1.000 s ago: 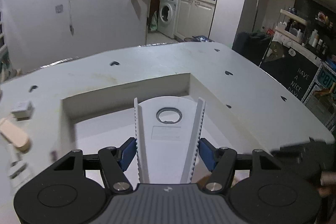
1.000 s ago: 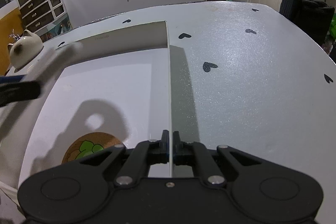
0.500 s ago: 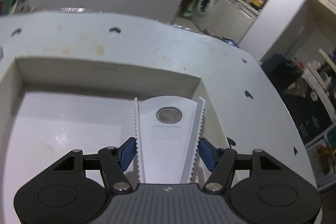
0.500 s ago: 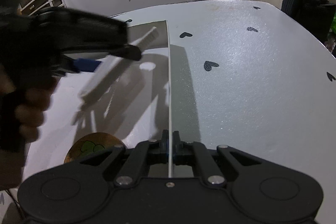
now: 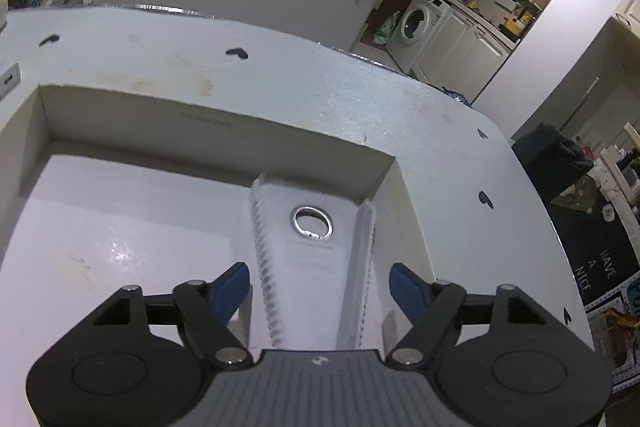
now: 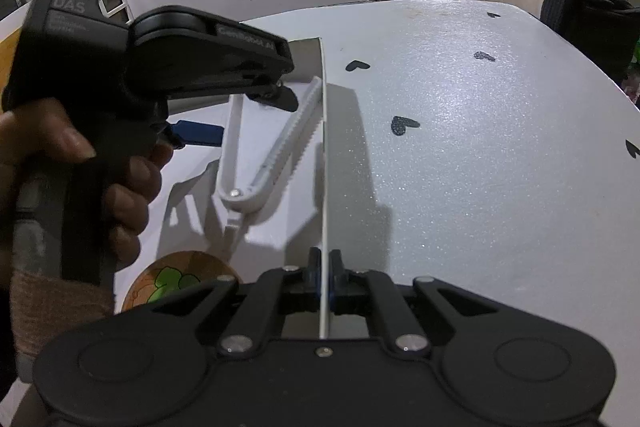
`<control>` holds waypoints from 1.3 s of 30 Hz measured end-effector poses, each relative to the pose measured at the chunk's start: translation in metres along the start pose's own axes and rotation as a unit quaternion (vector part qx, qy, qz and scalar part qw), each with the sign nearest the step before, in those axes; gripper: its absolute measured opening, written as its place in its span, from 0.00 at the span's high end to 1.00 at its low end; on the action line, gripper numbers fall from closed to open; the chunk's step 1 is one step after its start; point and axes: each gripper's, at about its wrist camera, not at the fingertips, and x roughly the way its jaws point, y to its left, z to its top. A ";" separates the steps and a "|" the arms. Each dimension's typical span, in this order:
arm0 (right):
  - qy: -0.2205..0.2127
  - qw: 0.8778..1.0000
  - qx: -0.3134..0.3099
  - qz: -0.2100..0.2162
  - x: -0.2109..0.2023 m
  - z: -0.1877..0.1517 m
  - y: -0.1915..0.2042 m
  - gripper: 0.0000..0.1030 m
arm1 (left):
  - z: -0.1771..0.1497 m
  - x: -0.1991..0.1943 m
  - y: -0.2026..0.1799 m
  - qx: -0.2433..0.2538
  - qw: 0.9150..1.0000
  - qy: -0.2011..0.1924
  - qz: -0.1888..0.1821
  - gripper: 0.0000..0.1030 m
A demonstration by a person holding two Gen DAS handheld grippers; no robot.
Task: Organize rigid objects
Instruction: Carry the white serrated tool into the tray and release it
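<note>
A white toothed tongs (image 5: 312, 267) with a metal ring lies in the far right corner of the shallow white box (image 5: 200, 123). In the right wrist view the tongs (image 6: 280, 155) lean along the box's right wall (image 6: 325, 147). My left gripper (image 5: 319, 281) straddles the tongs. Its jaws are opening, and the blue pads (image 5: 404, 291) stand a little off the tongs' sides. A person's hand (image 6: 120, 179) holds that left gripper (image 6: 252, 115) over the box. My right gripper (image 6: 325, 267) is shut on the near end of the box's thin right wall.
A round cork coaster (image 6: 176, 279) with a green drawing lies in the box's near part. The grey table (image 6: 480, 147) with black heart marks stretches to the right. A small white block (image 5: 8, 81) sits by the box's left. A dark chair back (image 6: 588, 19) stands beyond the table.
The left gripper swung right and sank into the box's far right corner with the tongs. Its pads then spread away from the tongs. The right gripper kept still.
</note>
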 end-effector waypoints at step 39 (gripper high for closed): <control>0.000 1.000 -0.004 0.003 -0.001 0.000 0.001 0.96 | -0.031 -0.079 0.014 0.042 0.994 0.046 -0.085 0.16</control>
